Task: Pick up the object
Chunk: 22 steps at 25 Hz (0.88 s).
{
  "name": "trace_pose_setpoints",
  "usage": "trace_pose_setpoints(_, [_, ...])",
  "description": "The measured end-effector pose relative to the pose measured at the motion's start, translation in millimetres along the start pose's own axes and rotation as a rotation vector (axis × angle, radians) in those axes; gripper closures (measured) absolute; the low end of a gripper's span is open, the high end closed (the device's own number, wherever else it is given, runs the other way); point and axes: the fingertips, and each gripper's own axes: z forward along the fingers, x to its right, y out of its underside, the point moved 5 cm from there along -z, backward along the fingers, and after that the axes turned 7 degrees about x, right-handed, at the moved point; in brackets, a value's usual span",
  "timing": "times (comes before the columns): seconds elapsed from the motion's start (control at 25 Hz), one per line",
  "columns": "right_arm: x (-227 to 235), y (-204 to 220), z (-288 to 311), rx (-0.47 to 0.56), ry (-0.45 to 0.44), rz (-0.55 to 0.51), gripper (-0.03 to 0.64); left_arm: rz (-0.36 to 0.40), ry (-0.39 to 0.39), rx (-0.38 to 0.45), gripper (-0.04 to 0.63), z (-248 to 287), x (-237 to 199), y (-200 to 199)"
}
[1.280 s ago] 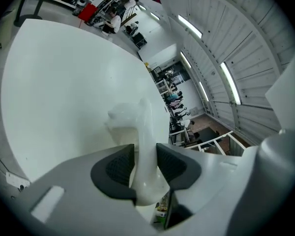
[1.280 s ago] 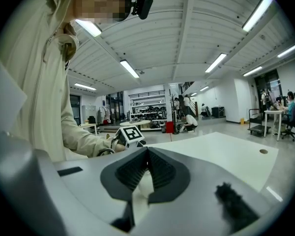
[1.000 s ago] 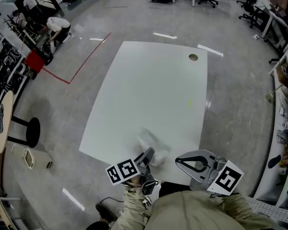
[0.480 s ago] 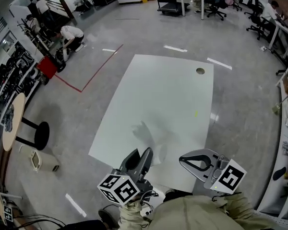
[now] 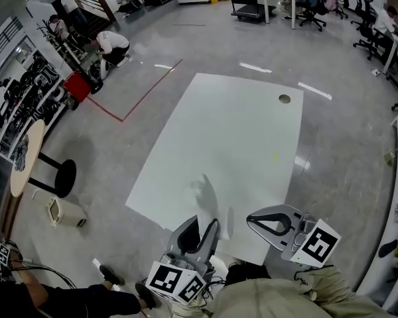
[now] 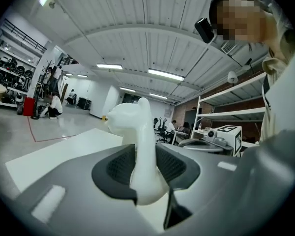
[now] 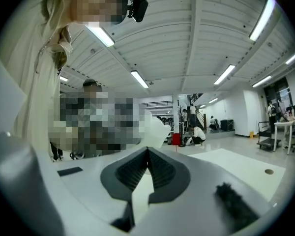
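Left gripper (image 5: pixel 207 222) sits at about 6 o'clock in the head view, right at the near edge of the white desk (image 5: pixel 232 131). Its jaws are clamped on a white long-necked animal figure (image 6: pixel 136 132). In the left gripper view (image 6: pixel 145 161) the ribbed dark pads (image 6: pixel 119 165) squeeze the neck from both sides, and the head pokes out past the tips toward 12 o'clock. So the thing to pick up is in the left jaws, not lying on the desk. From the head view I can't really make the figure out, it's mostly hidden by the gripper.

Right gripper (image 5: pixel 252 221) is at roughly 5 o'clock, just beside the left one. In its own view (image 7: pixel 147 154) the jaws are pinched together at the tips with nothing between them.

The far end of the desk has a round hole (image 5: pixel 284 99) at about 1 o'clock. There's a red line (image 5: pixel 142 97) on the floor off at 10 o'clock.
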Motion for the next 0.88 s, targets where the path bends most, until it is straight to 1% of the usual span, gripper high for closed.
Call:
trace_pose_setpoints(0.2, [-17, 3, -6, 0.008, -0.017, 0.021, 0.614, 0.038, -0.014, -0.004, 0.46, -23, 14, 2])
trace_pose_setpoints(0.48, [-40, -10, -25, 0.041, -0.007, 0.013, 0.614, 0.112, 0.001, 0.034, 0.46, -49, 44, -5])
trace_pose_setpoints(0.64, [-74, -12, -38, 0.04, -0.021, -0.014, 0.614, 0.115, 0.002, 0.05, 0.46, -81, 66, 2])
trace_pose_setpoints(0.88, [-145, -11, -63, 0.04, -0.03, -0.023, 0.614, 0.124, 0.005, 0.072, 0.46, -147, 105, 20])
